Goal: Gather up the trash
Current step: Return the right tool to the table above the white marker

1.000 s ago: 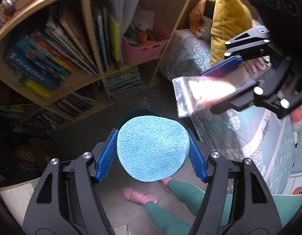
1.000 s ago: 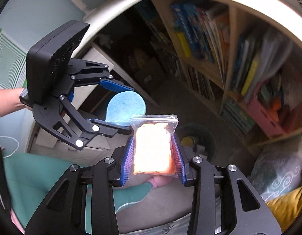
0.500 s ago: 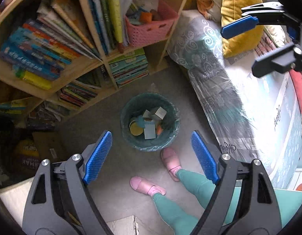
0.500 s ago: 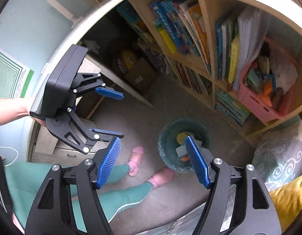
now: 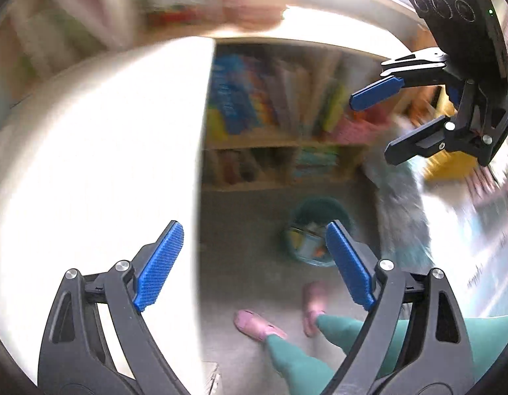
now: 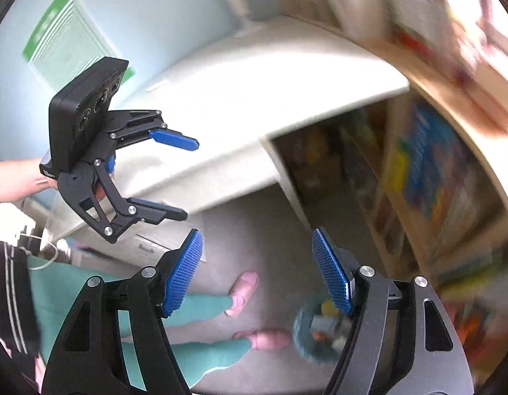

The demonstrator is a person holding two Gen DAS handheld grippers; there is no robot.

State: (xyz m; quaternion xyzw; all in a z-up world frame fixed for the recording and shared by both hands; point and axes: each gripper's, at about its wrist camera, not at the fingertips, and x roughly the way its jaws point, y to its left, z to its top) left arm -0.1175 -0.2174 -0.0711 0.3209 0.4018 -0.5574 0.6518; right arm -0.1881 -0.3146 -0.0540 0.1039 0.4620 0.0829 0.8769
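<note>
The teal trash bin (image 5: 315,212) stands on the grey floor below the bookshelf, with several blurred scraps inside; my left gripper's right finger covers part of it. My left gripper (image 5: 254,265) hangs high over the floor, jaws opening, nothing between the blue pads. In the right wrist view the bin (image 6: 303,332) sits low, partly behind a finger of my right gripper (image 6: 259,275), which is open and empty. Each gripper shows in the other's view: right gripper (image 5: 380,121) at the upper right, left gripper (image 6: 188,179) at the left, held by a hand.
A bright white tabletop (image 5: 89,164) fills the left of the left wrist view, its edge (image 6: 254,171) over the floor. The bookshelf (image 5: 273,125) is blurred behind. The person's teal legs (image 6: 201,306) and pink slippers (image 5: 254,324) stand beside the bin. A bed (image 5: 468,247) lies right.
A second ago the left gripper held a blue sponge and the right a clear bag; both let go over the bin. Since then both grippers have risen and swung toward the white table.
</note>
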